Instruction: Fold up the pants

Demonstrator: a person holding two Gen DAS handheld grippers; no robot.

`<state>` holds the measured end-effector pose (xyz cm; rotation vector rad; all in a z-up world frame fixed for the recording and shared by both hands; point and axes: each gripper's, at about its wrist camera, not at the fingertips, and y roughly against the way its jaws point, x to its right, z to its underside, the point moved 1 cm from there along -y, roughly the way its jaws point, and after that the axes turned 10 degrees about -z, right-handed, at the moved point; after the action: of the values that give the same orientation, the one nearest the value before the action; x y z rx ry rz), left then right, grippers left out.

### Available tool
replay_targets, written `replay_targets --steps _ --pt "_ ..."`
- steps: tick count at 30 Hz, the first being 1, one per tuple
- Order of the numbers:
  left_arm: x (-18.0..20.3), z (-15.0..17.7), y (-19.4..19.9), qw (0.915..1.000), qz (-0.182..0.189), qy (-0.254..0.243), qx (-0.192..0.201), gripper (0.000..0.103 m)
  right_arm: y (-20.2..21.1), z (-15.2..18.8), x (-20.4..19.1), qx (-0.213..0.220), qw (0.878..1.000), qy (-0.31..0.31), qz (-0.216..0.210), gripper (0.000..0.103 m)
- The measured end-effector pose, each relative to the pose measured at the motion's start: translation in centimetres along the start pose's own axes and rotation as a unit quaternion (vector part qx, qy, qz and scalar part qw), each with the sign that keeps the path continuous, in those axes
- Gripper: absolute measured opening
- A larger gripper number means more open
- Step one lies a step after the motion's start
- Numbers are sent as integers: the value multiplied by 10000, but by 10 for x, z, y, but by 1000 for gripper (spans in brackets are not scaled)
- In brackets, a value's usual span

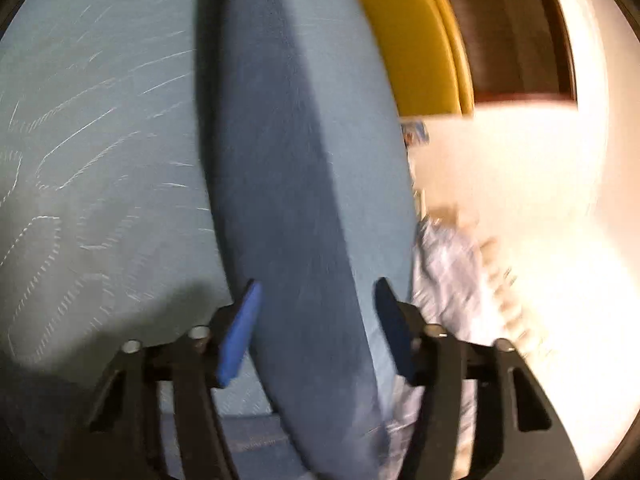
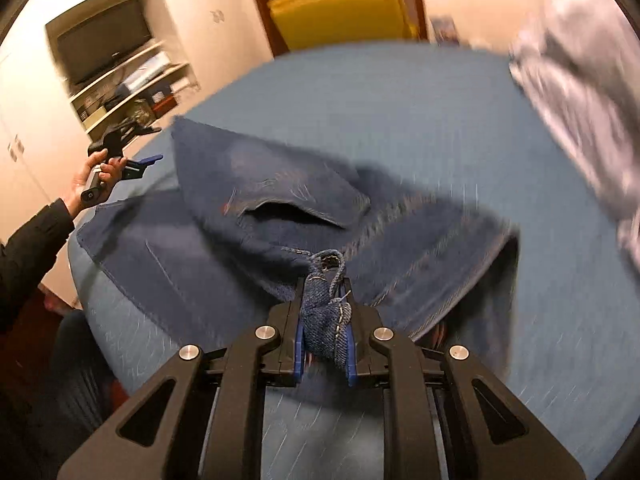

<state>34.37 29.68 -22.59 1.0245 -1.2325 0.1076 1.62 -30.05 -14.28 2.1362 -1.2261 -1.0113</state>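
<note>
Denim fills the middle of the right wrist view: the pants [image 2: 280, 216], dark blue jeans, lie rumpled on a light blue bedspread [image 2: 440, 112], with an open pocket showing near the centre. The right gripper [image 2: 324, 320] is clamped on a bunched fold of the jeans, its blue pads [image 2: 298, 344] pressed narrow against the cloth, a loop of stitched denim sticking up just past the tips at twelve o'clock. From that pinch the fabric spreads away toward ten and two o'clock, partly lifted and blurred.

At nine o'clock in the same view a hand [image 2: 94, 174] in a dark sleeve [image 2: 32, 240] holds the left gripper [image 2: 154, 157] clear of the jeans, over the bed's edge. In the left wrist view that left gripper [image 1: 318, 324] stands wide apart, its blue pads [image 1: 240, 332] touching nothing; a blurred blue band, perhaps the bed's edge, runs between them.

A yellow chair [image 2: 344, 12] sits at twelve o'clock beyond the bed, a pale grey garment [image 2: 580, 92] lies at two o'clock, and a shelf unit with a dark television [image 2: 106, 46] is at ten o'clock.
</note>
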Motion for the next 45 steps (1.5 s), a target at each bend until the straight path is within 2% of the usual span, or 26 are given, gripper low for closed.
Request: replay_targets --steps 4,8,10,11,14,16,17,19,21,23,26,27,29,30,32,34,35,36,37,39,41,42,43,45 --pt "-20 -19 8 9995 -17 179 274 49 -1 7 -7 61 9997 -243 53 16" --pt "-24 -33 2 9993 -90 257 255 48 8 -19 -10 191 9996 -124 161 16" --pt "-27 -36 -6 9984 -366 382 172 33 14 -32 -5 268 9994 -100 180 16" --pt "-28 -37 -7 9981 -372 476 151 30 17 -38 -4 313 9993 -116 177 16" --pt "-26 -42 -17 9972 -358 655 87 28 23 -51 -1 373 9990 -151 181 17" --pt "-29 -44 -24 9955 -477 815 17 22 25 -55 0 409 9989 -163 141 17" --pt "-26 -49 -26 9946 -594 851 10 12 26 -58 1 413 9989 -164 128 17" --pt "-20 -54 -18 9928 -836 845 147 3 26 -60 1 374 9991 -87 169 17" --pt "-2 -51 5 9953 -718 591 275 0 22 -61 3 194 9992 160 295 16" --pt "16 -37 42 9959 -728 247 467 1 18 -58 6 20 9991 333 250 16" --pt "35 28 121 9927 -774 -255 889 1 22 -51 17 -301 9962 794 203 16" --pt "28 56 146 9912 -830 -330 975 1 23 -46 29 -446 9958 789 155 17" --pt "4 106 173 9920 -794 -154 974 1 25 -34 47 -642 9957 672 32 17" --pt "-16 130 182 9914 -898 -74 946 1 26 -24 60 -715 9958 563 -25 17" --pt "-54 151 181 9890 -1192 61 870 1 22 -9 79 -812 9963 195 -223 19" --pt "-88 158 172 9890 -1251 290 730 1 12 11 95 -1087 9938 -124 -209 32" --pt "-99 159 169 9872 -1358 245 800 1 10 19 99 -1145 9930 -252 -164 44" --pt "-106 157 164 9876 -1308 298 812 1 12 25 101 -1129 9928 -381 -98 52" --pt "-111 157 163 9890 -1188 376 801 1 19 32 101 -1071 9928 -537 21 55" --pt "-110 153 162 9891 -1181 271 831 1 34 43 98 -953 9918 -835 192 59" --pt "-110 152 162 9901 -1123 245 807 1 54 57 97 -659 9860 -1510 244 60" --pt "-108 151 160 9907 -1076 252 788 1 61 63 96 -508 9806 -1889 156 60" --pt "-104 151 157 9912 -1049 246 775 1 69 71 93 -237 9716 -2352 -66 60" --pt "-102 150 154 9920 -996 221 749 1 71 81 91 142 9539 -2989 -236 60"
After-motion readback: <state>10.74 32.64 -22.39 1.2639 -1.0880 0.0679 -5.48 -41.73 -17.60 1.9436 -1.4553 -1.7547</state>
